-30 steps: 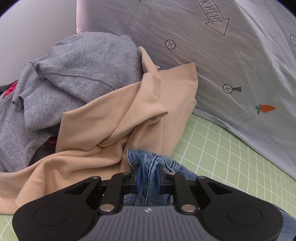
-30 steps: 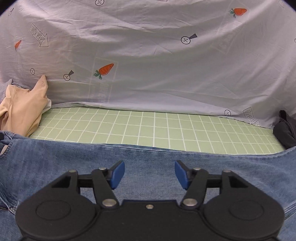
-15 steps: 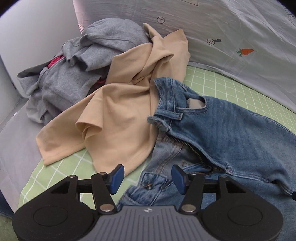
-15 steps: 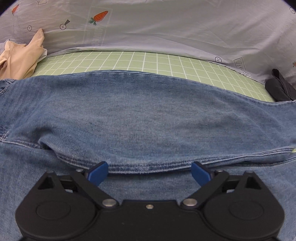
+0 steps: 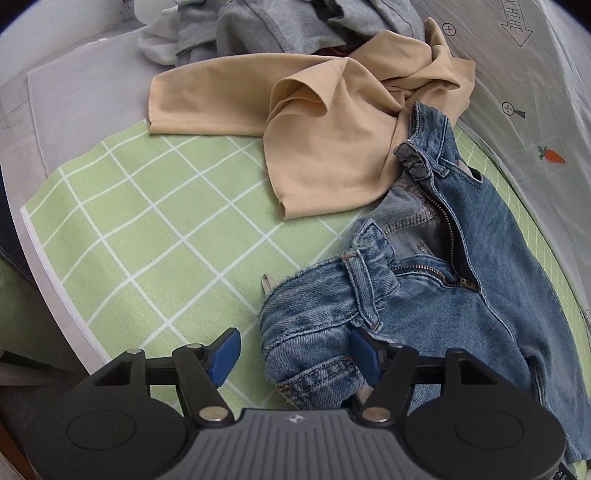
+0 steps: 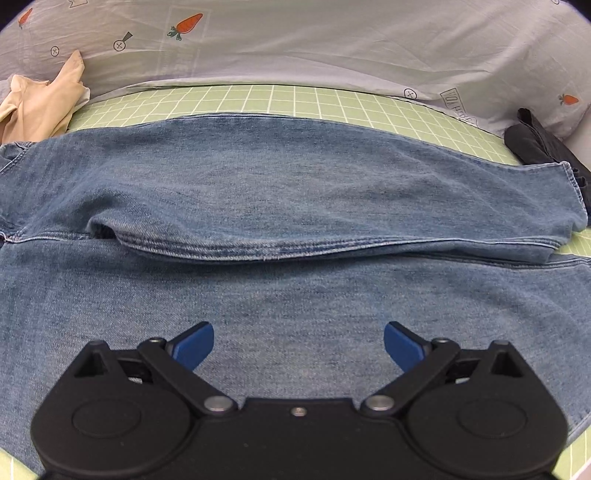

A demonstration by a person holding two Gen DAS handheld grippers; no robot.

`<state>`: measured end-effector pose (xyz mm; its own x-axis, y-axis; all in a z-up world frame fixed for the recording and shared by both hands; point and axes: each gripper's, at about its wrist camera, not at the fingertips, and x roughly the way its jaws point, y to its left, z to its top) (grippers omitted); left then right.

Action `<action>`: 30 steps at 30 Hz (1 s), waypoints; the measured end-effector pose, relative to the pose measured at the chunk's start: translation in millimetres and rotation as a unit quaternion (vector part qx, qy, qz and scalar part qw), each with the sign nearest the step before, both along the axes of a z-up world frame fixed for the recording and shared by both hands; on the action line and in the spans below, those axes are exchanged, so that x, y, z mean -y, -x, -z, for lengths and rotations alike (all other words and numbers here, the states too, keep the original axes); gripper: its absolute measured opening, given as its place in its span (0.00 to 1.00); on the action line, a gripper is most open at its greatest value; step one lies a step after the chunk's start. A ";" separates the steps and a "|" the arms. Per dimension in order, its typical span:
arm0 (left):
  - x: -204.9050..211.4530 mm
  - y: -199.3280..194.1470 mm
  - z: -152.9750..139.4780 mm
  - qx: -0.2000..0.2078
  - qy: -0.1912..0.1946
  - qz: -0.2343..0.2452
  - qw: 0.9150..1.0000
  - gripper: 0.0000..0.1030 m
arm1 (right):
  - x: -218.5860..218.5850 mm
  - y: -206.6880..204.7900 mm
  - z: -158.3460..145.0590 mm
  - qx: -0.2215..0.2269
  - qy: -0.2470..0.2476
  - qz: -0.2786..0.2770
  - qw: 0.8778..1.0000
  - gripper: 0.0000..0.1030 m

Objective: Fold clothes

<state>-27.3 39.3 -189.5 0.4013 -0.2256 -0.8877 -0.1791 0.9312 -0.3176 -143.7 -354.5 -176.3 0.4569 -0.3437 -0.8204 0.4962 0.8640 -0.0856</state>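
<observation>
Blue jeans (image 5: 454, 280) lie on the green checked mat (image 5: 155, 236), waistband bunched and zip open. My left gripper (image 5: 295, 356) is open, its blue pads either side of the crumpled near waistband corner, not closed on it. In the right wrist view the jeans (image 6: 295, 192) lie spread across the mat with both legs side by side. My right gripper (image 6: 299, 347) is wide open and empty just above the near leg.
A beige garment (image 5: 325, 122) lies beside the waistband, also seen in the right wrist view (image 6: 37, 107). Grey clothes (image 5: 280, 26) are piled behind it. A carrot-print sheet (image 6: 332, 44) rises at the back. A dark garment (image 6: 543, 144) sits at the right.
My left gripper let go of the jeans, opened and drew back toward the near waistband corner. My right gripper opened wider and rose back, with more of the jeans legs showing.
</observation>
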 end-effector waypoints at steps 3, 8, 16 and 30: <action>-3.2 -2.1 5.1 -0.005 0.041 -0.005 0.999 0.50 | -8.0 4.6 -0.1 -0.001 -0.002 0.001 1.000 0.97; 2.0 2.2 -6.0 0.038 0.009 0.003 0.999 0.30 | -18.2 7.9 2.5 -0.005 -0.008 0.007 1.000 0.97; -31.4 -11.1 -29.2 0.078 -0.055 -0.060 0.994 0.27 | -31.2 18.5 0.5 -0.001 -0.011 -0.002 1.000 0.97; 30.3 23.7 -68.9 0.136 -0.178 0.027 0.974 0.49 | 72.6 84.0 -10.1 0.015 0.035 0.117 0.992 0.97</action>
